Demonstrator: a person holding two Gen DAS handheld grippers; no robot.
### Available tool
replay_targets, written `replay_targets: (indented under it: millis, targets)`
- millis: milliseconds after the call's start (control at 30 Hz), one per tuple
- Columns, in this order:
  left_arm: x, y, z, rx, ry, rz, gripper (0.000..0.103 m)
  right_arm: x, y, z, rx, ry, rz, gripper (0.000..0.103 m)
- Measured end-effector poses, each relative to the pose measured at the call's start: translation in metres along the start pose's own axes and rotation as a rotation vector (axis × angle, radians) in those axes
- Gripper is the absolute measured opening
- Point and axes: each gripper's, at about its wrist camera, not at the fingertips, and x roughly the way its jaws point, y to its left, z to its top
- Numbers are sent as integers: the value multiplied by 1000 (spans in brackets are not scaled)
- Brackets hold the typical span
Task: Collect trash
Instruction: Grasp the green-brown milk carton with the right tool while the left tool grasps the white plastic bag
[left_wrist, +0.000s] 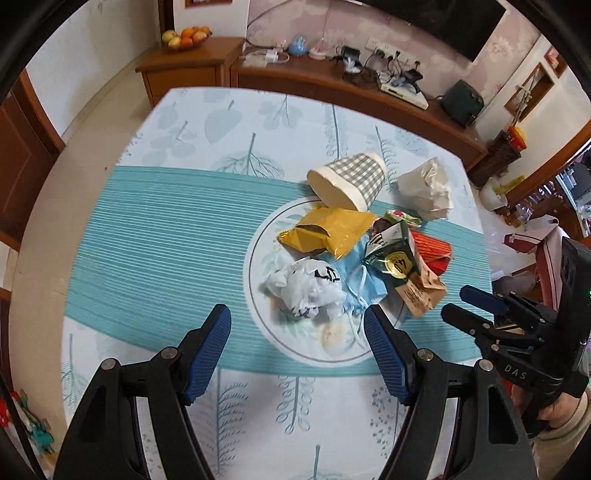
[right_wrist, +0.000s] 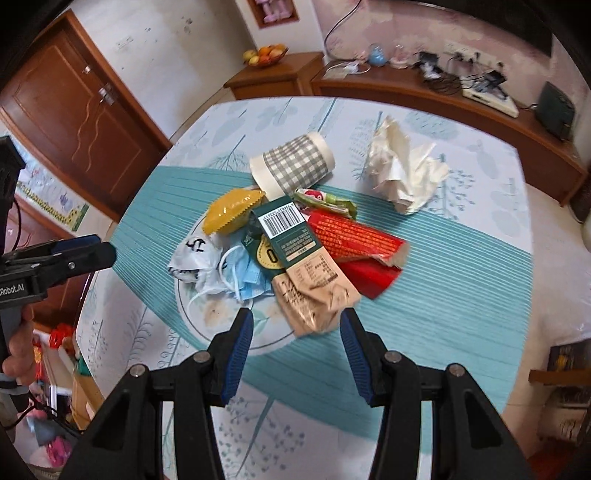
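Note:
A heap of trash lies mid-table: a checked paper cup on its side, crumpled white paper, a yellow wrapper, a white plastic bag, a blue face mask, a green and tan package and a red wrapper. My left gripper hangs open just above the plastic bag. My right gripper is open over the tan end of the package, not touching it.
The table wears a teal-striped cloth with a white round patch under the heap. Behind it, a wooden sideboard carries cables and devices, and a fruit bowl sits at its left. A brown door stands left.

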Motion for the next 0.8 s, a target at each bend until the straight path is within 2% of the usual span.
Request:
replay_targets:
  millis: [267,500,633,800]
  targets:
    - [35,-7,14,-7,49,5,73,26,-3,9,-79,36,17,49]
    - [58,-7,16,-23,96,9,73,37,16,10,-241,41,-41,50]
    - [69,-5,12,-25,125,11,73,42,31,7,-353,26,-76,58]
    - [78,2,11,-51,143,6,73,53,34,7,-393,38,-79,58]
